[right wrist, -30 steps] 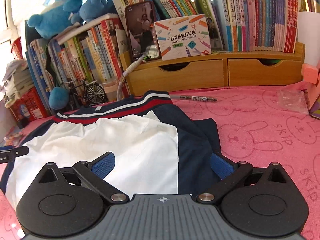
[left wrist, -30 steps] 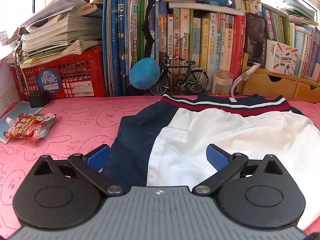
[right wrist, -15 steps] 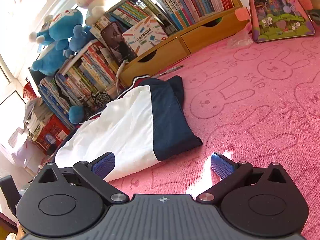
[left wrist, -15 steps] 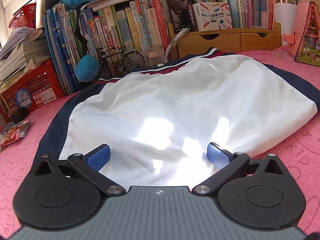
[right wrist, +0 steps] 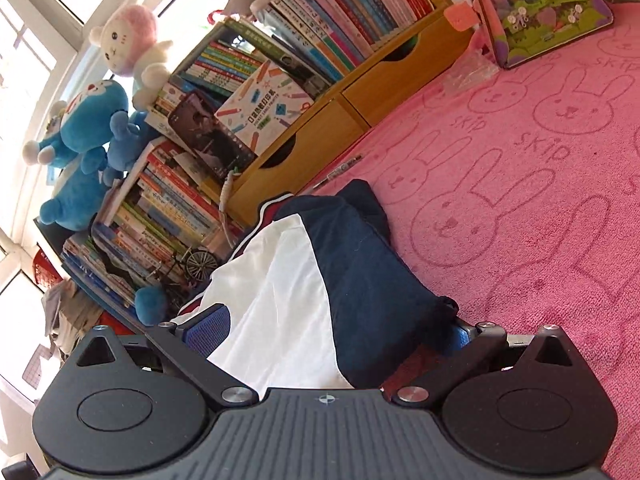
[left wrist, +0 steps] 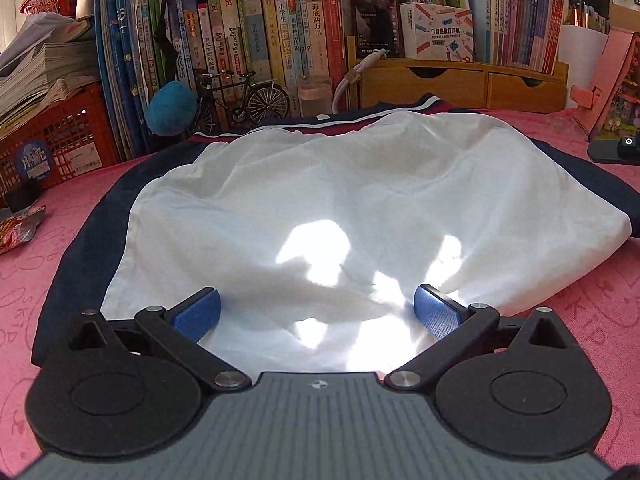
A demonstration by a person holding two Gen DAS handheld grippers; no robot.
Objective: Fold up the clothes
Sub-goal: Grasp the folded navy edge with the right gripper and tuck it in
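A white and navy garment with a red and white striped waistband lies spread on the pink rabbit-print cloth. My left gripper is open, its blue pads wide apart over the garment's near white edge. In the right wrist view the garment runs between the open fingers of my right gripper, the navy side panel lying over the right pad. The view is tilted. The jaws stand wide, not closed on the fabric.
Rows of books, a red crate, a model bicycle and wooden drawers line the far edge. A snack packet lies at left. A pink toy box and a pen lie at right.
My right gripper has moved in onto the garment's navy right side, which now lies between its fingers. My left gripper has shifted slightly at the white near edge.
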